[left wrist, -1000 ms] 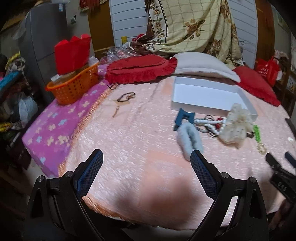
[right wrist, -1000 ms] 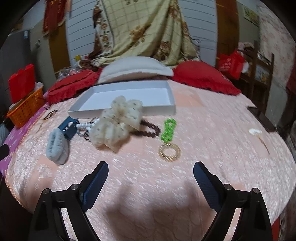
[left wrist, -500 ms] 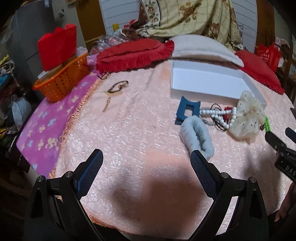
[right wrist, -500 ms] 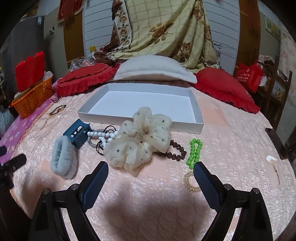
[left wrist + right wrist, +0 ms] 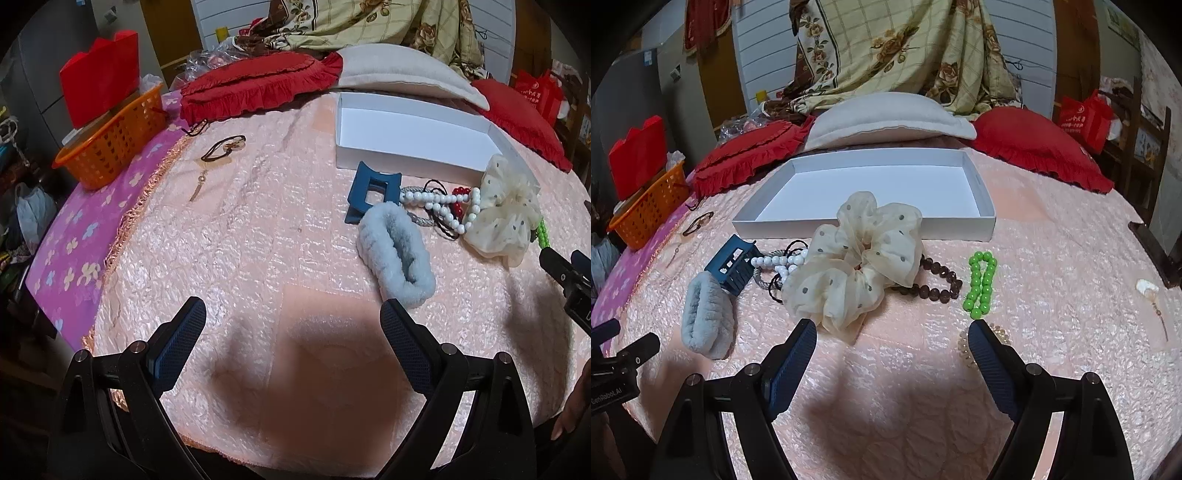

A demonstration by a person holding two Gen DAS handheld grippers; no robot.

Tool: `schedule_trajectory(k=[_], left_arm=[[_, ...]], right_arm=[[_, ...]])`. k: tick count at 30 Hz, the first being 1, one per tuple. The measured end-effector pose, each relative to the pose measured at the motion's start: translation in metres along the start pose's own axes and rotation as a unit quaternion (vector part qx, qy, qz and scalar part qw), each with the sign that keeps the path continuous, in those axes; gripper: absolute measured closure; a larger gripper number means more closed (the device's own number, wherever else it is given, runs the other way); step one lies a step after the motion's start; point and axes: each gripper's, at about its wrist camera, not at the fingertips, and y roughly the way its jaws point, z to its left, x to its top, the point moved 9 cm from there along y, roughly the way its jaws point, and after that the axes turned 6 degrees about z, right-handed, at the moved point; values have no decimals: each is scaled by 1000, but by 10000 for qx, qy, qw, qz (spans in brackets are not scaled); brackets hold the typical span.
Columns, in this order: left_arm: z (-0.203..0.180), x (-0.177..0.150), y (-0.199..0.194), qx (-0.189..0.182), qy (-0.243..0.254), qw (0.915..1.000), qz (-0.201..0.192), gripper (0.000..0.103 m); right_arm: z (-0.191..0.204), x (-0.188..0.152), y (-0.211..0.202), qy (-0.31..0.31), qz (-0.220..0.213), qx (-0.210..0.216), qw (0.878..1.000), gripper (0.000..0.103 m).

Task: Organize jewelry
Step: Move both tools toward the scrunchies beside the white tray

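Observation:
A pile of jewelry lies on the pink bedspread in front of an open white box (image 5: pixel 868 188). It holds a cream dotted scrunchie (image 5: pixel 857 266), a blue claw clip (image 5: pixel 733 266), white pearls (image 5: pixel 775 262), brown beads (image 5: pixel 934 288) and green beads (image 5: pixel 980 284). My right gripper (image 5: pixel 892 343) hovers just short of the cream scrunchie. Its jaws are closing with nothing between them, and one finger half hides a gold spiral ring (image 5: pixel 964 349). My left gripper (image 5: pixel 291 325) is open and empty, with a fluffy pale-blue scrunchie (image 5: pixel 395 254) just beyond its right finger.
A hair tie (image 5: pixel 223 147) and a small pin lie apart at the left. An orange basket (image 5: pixel 107 147) stands on the purple sheet by the left bed edge. Red and white pillows line the back. A small white ornament (image 5: pixel 1148 291) lies at the right.
Both grippers have moved forward and lower toward the pile, which now looks larger and nearer. The right jaws stand slightly narrower than before.

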Motion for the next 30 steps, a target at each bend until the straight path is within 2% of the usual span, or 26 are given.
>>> schedule_trajectory(k=[21,30], left_arm=[[-13,-6,-9,65,114,9999,57,7],[-14,-8,0,-28,62,9997,241,7]], right_arm=[[-19,-14,-3,321,80,241,9992,20],[-24,-15,0,402,118,340,9985,20]])
